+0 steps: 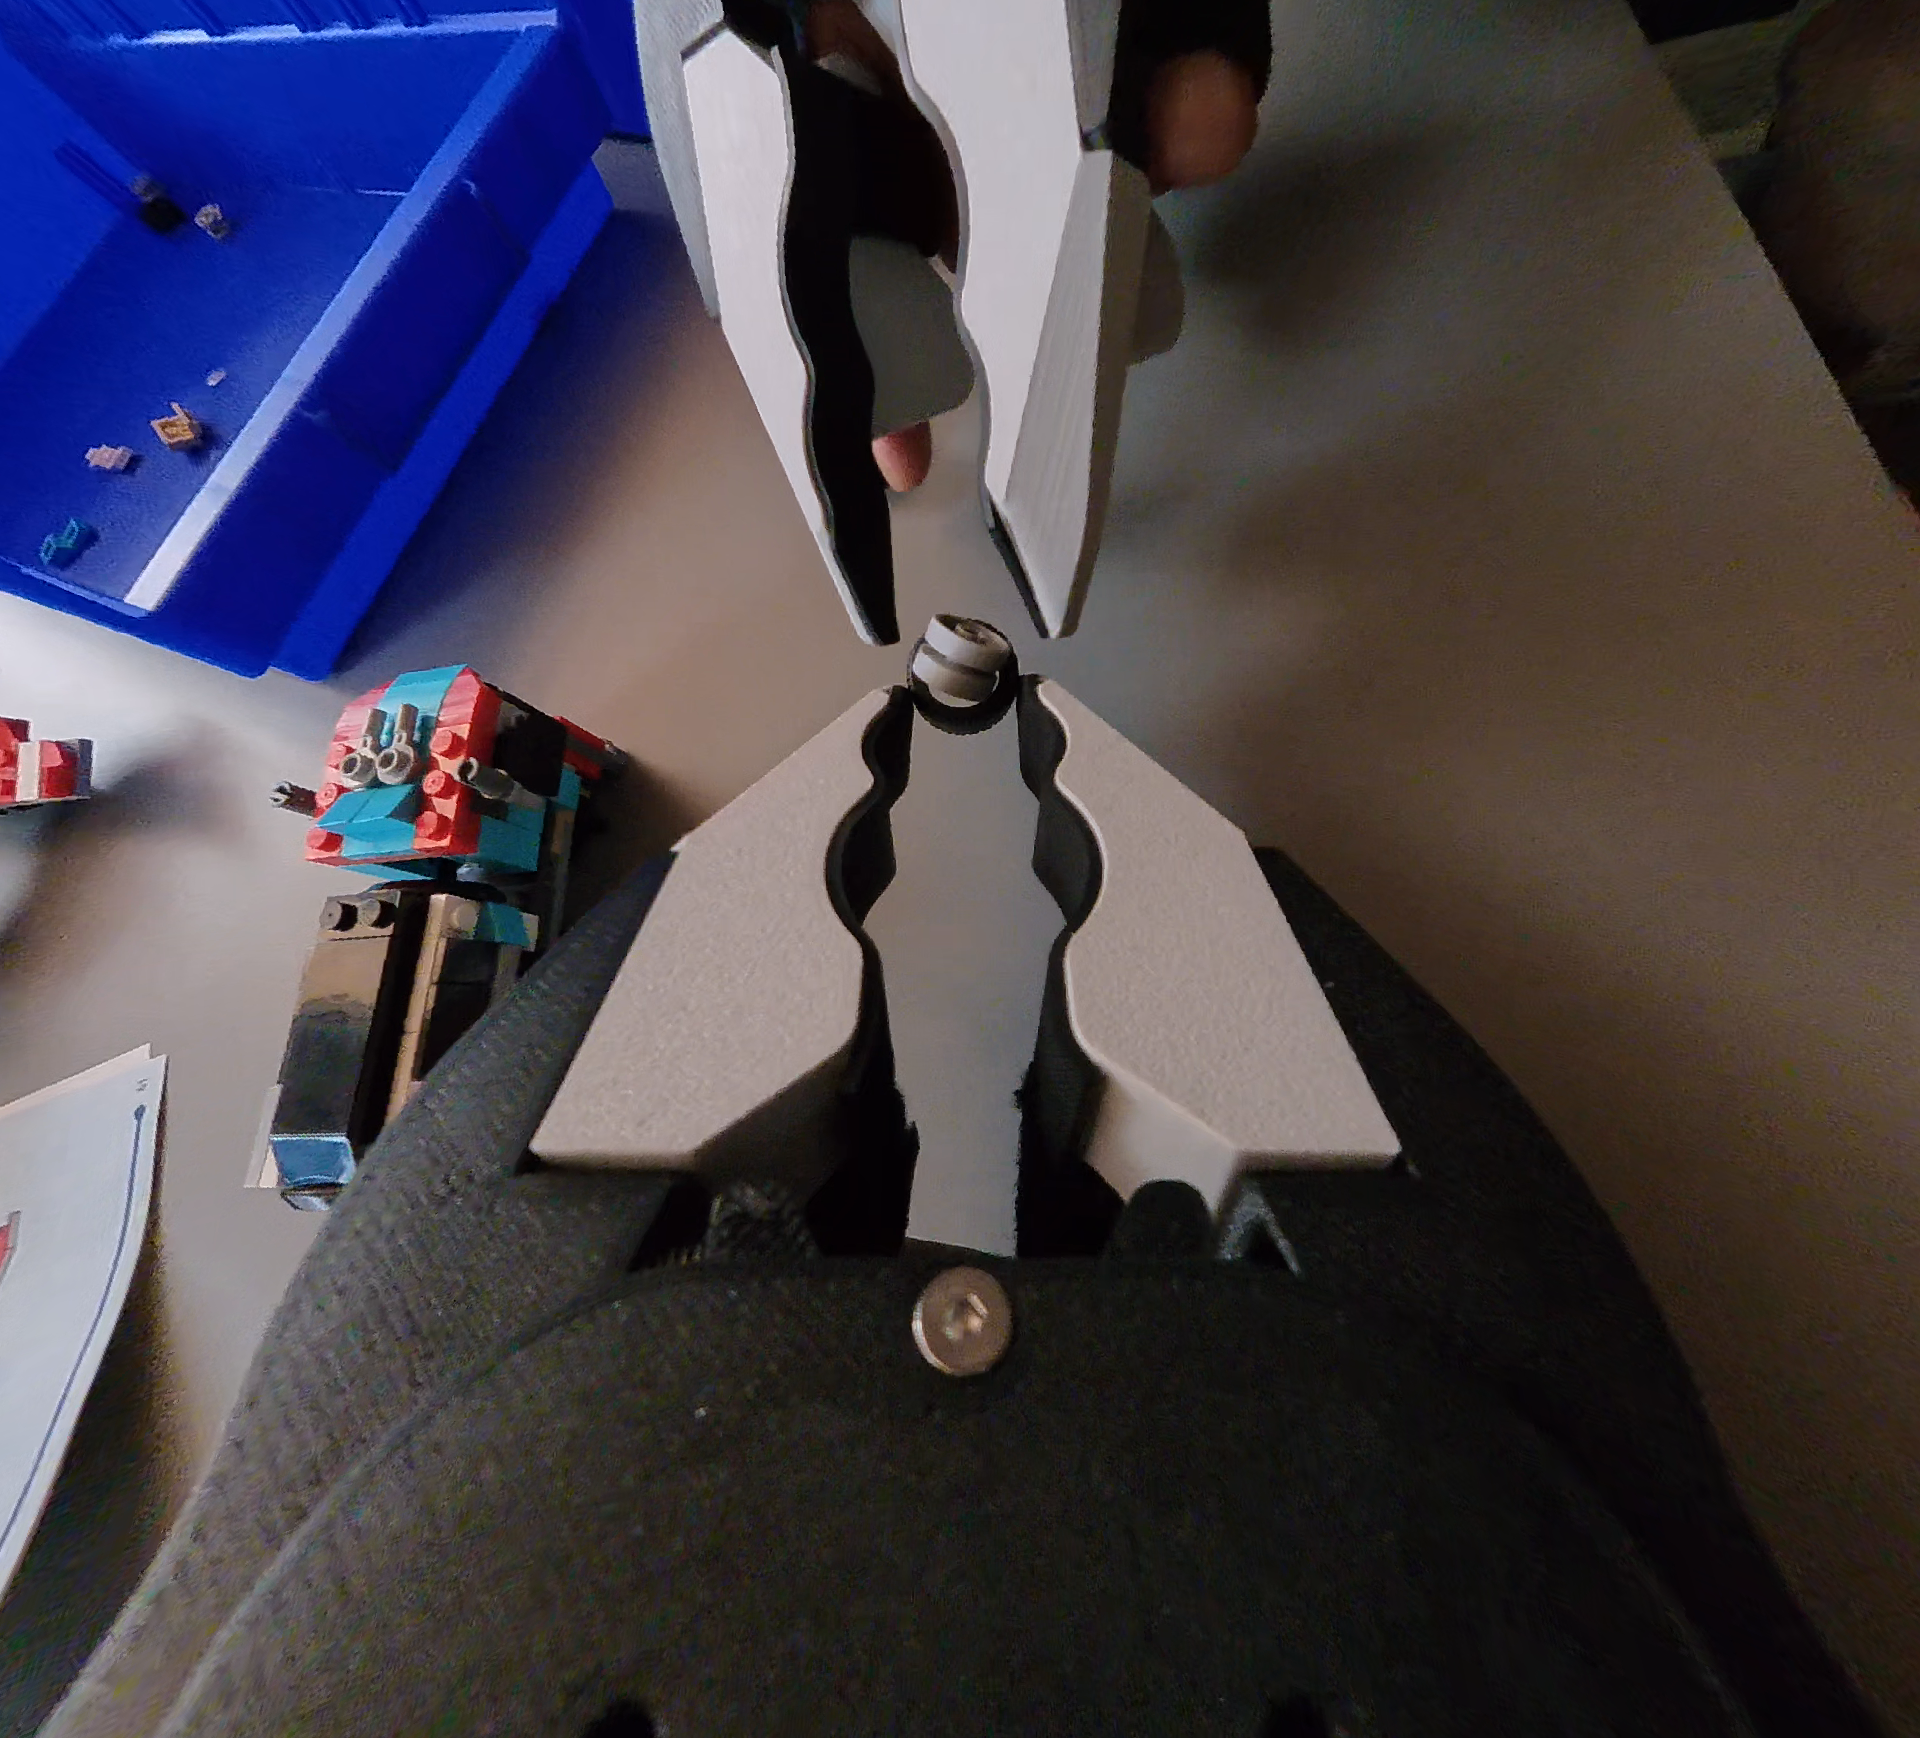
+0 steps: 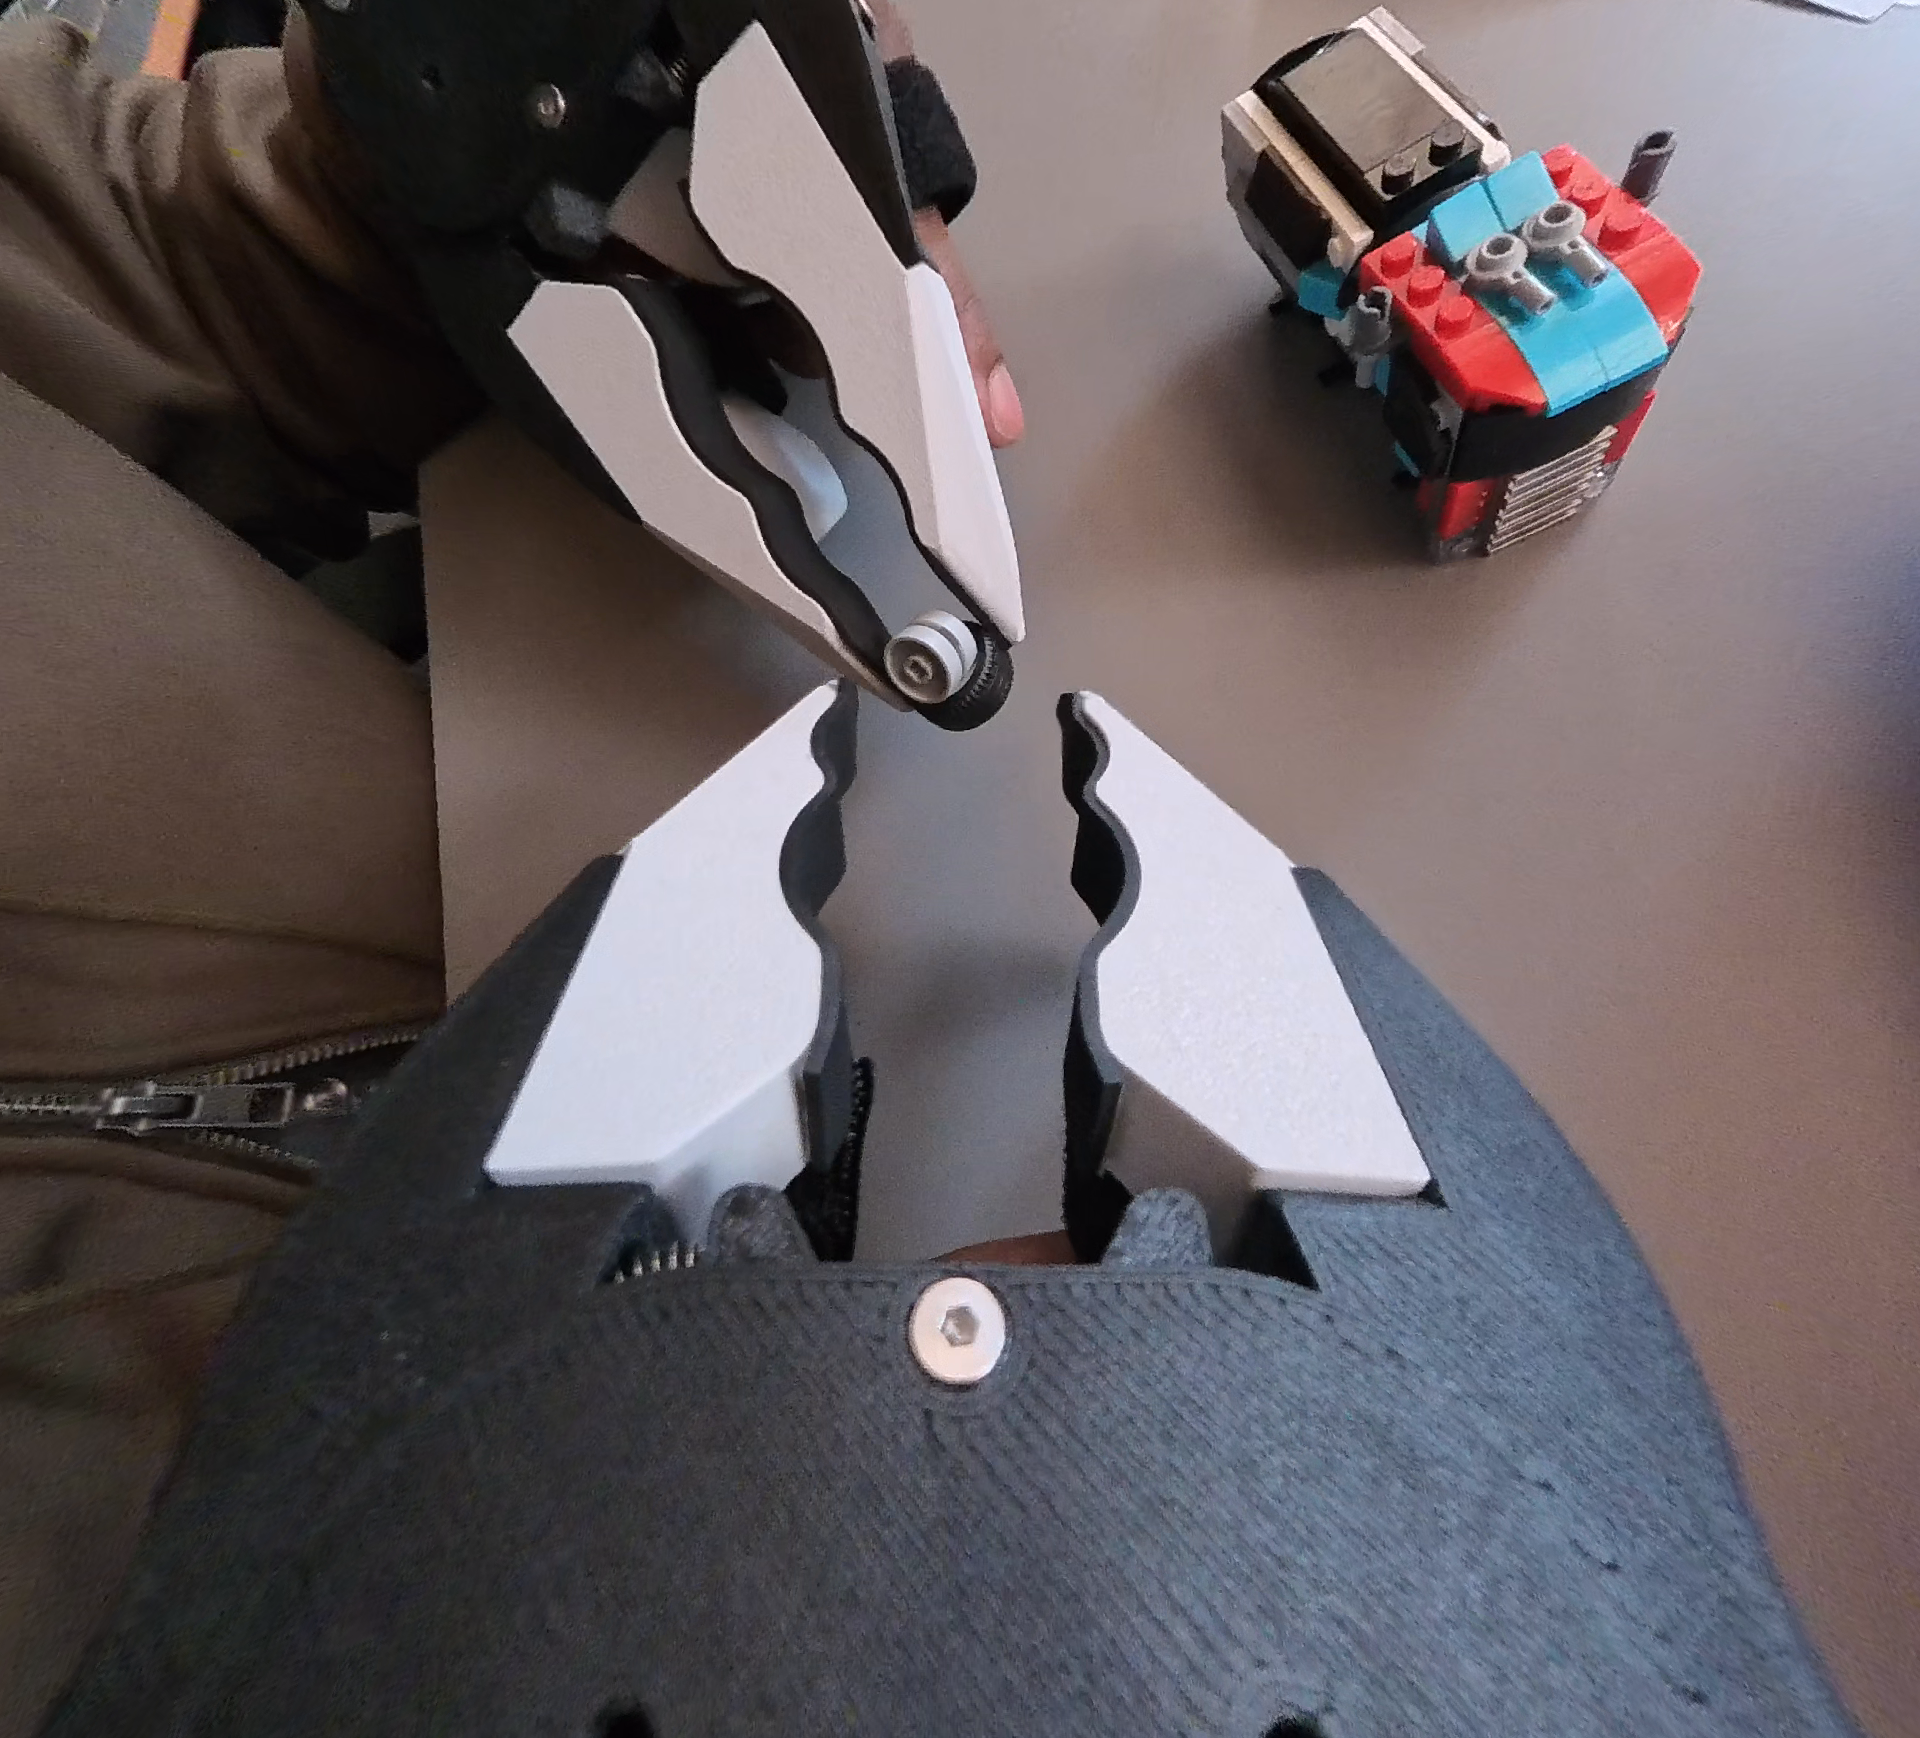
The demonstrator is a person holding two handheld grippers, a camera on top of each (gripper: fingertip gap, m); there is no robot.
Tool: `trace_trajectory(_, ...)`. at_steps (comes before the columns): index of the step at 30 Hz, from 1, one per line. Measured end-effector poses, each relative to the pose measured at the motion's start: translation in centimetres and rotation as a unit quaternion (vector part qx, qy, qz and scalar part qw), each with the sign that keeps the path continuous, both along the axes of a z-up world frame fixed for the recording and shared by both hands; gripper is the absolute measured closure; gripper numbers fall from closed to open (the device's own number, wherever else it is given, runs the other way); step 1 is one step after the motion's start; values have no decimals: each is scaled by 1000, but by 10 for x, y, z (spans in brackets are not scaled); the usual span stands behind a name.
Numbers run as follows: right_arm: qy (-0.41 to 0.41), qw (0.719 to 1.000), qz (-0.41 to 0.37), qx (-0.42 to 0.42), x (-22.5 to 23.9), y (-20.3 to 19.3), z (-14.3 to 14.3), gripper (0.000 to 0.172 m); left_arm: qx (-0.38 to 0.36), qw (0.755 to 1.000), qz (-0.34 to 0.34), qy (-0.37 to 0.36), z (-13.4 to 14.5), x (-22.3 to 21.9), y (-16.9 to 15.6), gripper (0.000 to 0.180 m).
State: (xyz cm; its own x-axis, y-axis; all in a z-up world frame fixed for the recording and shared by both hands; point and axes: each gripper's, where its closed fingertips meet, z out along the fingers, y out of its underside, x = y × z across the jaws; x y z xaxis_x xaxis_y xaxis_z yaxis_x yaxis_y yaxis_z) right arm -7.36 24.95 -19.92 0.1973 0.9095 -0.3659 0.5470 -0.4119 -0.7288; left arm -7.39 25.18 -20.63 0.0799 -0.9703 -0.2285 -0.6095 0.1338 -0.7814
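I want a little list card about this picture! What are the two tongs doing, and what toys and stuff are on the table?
left tongs: pinching a small black tyre with a grey wheel hub partly in it
right tongs: open, holding nothing, tips close to the wheel
toy: red, teal and black brick truck on the table
bin: blue bin with a few tiny pieces inside
paper: booklet at the table edge

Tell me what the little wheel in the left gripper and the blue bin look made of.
Wheel: a pale grey hub that looks like hard moulded plastic, smooth and matt, partly seated in a black tyre with fine ribbed tread, probably rubber. The left gripper is clamped on the tyre. Blue bin: likely glossy moulded plastic, judging by its sheen and ribbed walls.
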Motion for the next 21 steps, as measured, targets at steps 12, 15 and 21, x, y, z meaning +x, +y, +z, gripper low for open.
trace_trajectory(12,18,999,-2,-27,-1,-2,4,132,9,1000,-28,-10,1,4,-7,159)
trace_trajectory(15,18,999,2,-32,-2,-5,3,133,15,999,-33,-5,-1,4,-8,159)
trace_trajectory(21,14,999,9,-41,-3,-9,0,138,28,999,-45,-4,-1,5,-11,159)
